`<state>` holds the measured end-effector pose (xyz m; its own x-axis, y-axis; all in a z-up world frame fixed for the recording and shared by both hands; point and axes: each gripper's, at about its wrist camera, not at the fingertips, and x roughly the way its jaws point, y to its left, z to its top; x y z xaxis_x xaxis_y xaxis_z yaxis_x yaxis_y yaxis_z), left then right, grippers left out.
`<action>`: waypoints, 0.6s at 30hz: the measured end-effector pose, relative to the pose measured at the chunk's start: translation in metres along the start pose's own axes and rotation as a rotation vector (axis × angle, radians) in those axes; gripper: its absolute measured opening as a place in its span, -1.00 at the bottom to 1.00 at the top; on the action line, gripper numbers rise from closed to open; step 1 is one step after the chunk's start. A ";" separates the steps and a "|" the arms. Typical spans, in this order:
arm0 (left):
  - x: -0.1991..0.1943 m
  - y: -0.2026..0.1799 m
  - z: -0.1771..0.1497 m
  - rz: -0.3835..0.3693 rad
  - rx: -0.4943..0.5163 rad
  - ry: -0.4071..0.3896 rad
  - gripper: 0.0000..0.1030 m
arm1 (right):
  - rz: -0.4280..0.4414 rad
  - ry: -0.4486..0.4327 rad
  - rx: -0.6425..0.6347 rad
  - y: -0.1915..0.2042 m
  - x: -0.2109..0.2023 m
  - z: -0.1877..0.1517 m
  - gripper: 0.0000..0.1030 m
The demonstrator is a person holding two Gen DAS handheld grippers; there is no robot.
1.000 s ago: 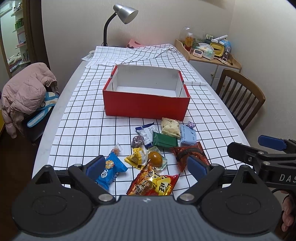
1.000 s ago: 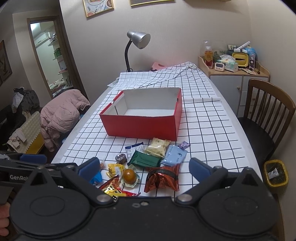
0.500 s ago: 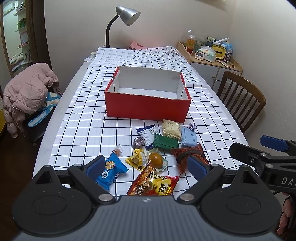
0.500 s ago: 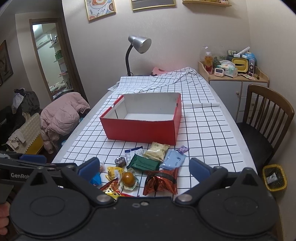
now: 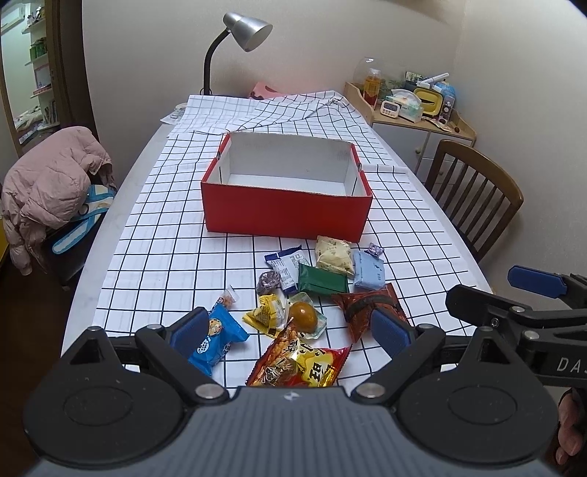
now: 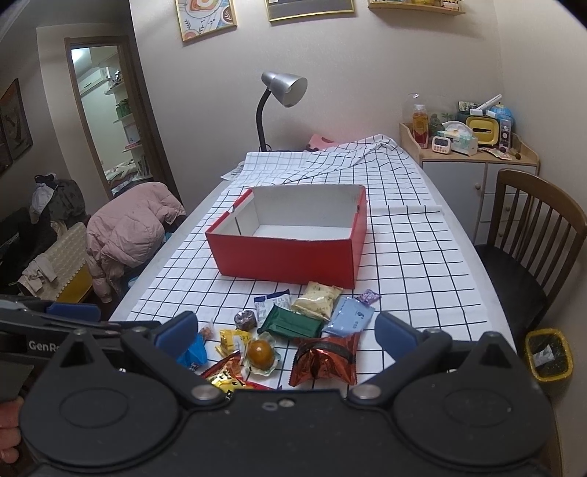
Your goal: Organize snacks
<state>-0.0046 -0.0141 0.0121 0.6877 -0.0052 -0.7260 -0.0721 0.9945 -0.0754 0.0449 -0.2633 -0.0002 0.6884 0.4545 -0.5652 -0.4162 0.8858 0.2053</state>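
An open red box with a white, empty inside stands mid-table; it also shows in the right wrist view. Several snacks lie in front of it: a blue cookie pack, a yellow-red chip bag, a green pack, a red foil pack, a light blue pack, a round orange sweet. My left gripper is open and empty above the near snacks. My right gripper is open and empty, also shown at the right of the left wrist view.
A checked cloth covers the table. A desk lamp stands at the far end. A wooden chair is on the right, a chair with a pink jacket on the left. A cabinet with clutter stands in the corner.
Both grippers have risen and tilted up a little; the box and snacks sit lower in both views. Nothing on the table has moved.
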 end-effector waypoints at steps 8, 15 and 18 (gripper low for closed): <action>0.003 -0.001 0.001 -0.028 0.002 0.013 0.85 | 0.009 0.002 -0.004 -0.002 0.000 0.000 1.00; 0.004 -0.001 0.001 -0.035 0.000 0.014 0.85 | 0.009 -0.006 -0.027 -0.001 0.001 0.000 1.00; 0.010 0.002 0.003 -0.030 -0.003 0.024 0.85 | 0.008 0.000 -0.034 0.000 0.005 0.001 1.00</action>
<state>0.0042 -0.0115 0.0071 0.6719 -0.0377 -0.7397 -0.0535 0.9936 -0.0992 0.0490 -0.2612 -0.0018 0.6852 0.4612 -0.5637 -0.4414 0.8786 0.1823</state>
